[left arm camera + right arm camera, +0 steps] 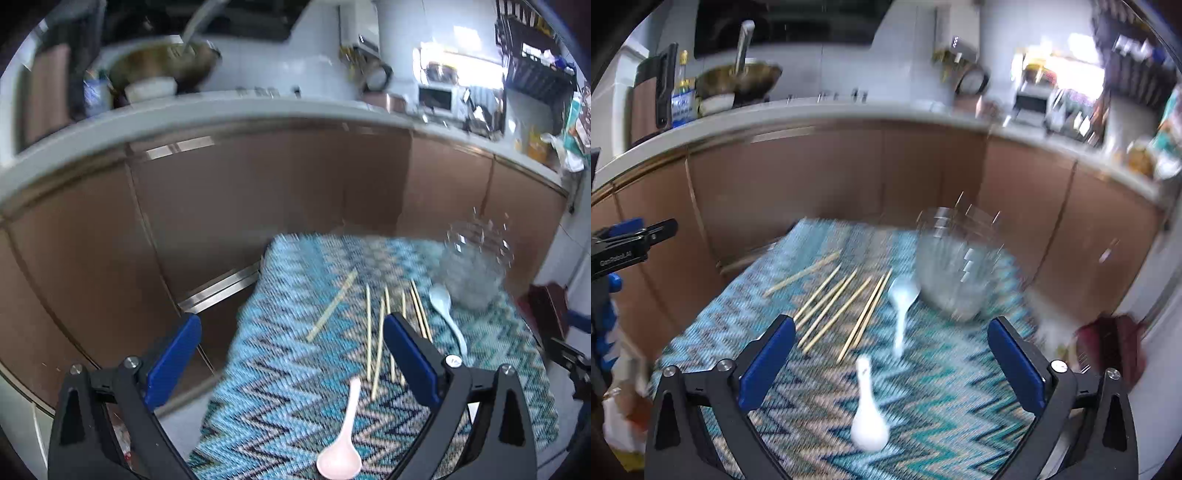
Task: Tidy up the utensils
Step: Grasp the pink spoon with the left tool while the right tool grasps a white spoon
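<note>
Several wooden chopsticks (pixel 380 332) (pixel 831 302) lie scattered on a blue zigzag mat (pixel 295 406) (pixel 942 406). A pale blue spoon (pixel 447 314) (pixel 901 306) rests beside a clear glass jar (pixel 476 266) (pixel 956 266) at the mat's far right. A pinkish-white spoon (pixel 343 443) (pixel 868 410) lies nearest, bowl toward the cameras. My left gripper (pixel 291 325) hovers open above the mat's left side, nothing between its fingers. My right gripper (pixel 892 325) is open over the spoons, holding nothing. The left gripper (pixel 639 240) shows at the right wrist view's left edge.
Brown cabinet fronts (pixel 258 192) under a white counter (pixel 221 114) stand right behind the mat. On the counter sit a wok (pixel 738 79), bottles and a microwave (pixel 436 98). A dark red object (pixel 1108 350) lies off the mat's right edge.
</note>
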`<state>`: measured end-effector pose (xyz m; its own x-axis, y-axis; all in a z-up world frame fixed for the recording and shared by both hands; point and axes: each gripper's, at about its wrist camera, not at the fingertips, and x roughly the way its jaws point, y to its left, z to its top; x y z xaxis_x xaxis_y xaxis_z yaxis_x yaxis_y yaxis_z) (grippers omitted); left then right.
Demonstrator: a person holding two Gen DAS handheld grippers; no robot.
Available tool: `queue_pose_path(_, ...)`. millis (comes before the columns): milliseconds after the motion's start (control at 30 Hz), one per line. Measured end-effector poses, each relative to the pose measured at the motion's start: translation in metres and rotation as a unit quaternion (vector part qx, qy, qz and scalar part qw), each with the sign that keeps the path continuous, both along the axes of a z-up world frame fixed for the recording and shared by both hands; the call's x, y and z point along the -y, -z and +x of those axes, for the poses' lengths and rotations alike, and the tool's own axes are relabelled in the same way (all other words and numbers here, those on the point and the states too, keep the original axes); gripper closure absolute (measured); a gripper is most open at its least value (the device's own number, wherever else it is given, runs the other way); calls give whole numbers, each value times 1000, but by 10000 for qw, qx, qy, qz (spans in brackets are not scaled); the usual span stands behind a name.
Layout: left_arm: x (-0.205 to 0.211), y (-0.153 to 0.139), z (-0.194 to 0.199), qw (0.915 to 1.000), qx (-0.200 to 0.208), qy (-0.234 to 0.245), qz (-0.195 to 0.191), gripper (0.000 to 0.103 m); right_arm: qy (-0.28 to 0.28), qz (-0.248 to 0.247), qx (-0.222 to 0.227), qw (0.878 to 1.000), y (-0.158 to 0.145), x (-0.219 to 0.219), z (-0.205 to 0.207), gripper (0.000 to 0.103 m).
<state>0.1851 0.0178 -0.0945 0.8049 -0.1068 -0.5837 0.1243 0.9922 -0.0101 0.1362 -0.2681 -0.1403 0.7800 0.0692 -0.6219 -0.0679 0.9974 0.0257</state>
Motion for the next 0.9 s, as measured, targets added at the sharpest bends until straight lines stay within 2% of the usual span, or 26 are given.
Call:
queue_pose_path(67, 1, 12, 8, 9995, -288, 152, -38, 4, -196, 286, -406, 9986, 17, 7, 13, 26)
queue_pose_path(167, 3, 30, 18, 9970, -677, 344, -119, 4, -439, 442, -802, 9948, 35, 9, 25, 44)
queue_pose_path(300, 9, 54, 29, 9915, -1126, 598, -241, 5, -805, 522, -1221, 9879, 59, 2, 42, 60)
queue_pose_path(433, 23, 83, 39, 9799, -1696, 994, -332, 5, -1090, 612, -1719, 9772, 86, -4, 60, 75)
queue_pose_path(667, 37, 115, 56, 9656, -2300, 1159, -345, 8, -1304, 444, -2463, 9593, 129, -18, 95, 79)
queue_pose_path(733, 42, 120, 60, 9629, -2407, 1188, -278, 15, -1266, 417, -2576, 9570, 135, -17, 105, 79)
queue_pose_path(800, 46, 127, 65, 9594, -2539, 1216, -198, 31, -1222, 417, -2654, 9555, 141, -17, 115, 79)
queue_pose_path(900, 53, 138, 71, 9527, -2752, 1283, -121, 47, -1200, 352, -2792, 9521, 148, -19, 126, 79)
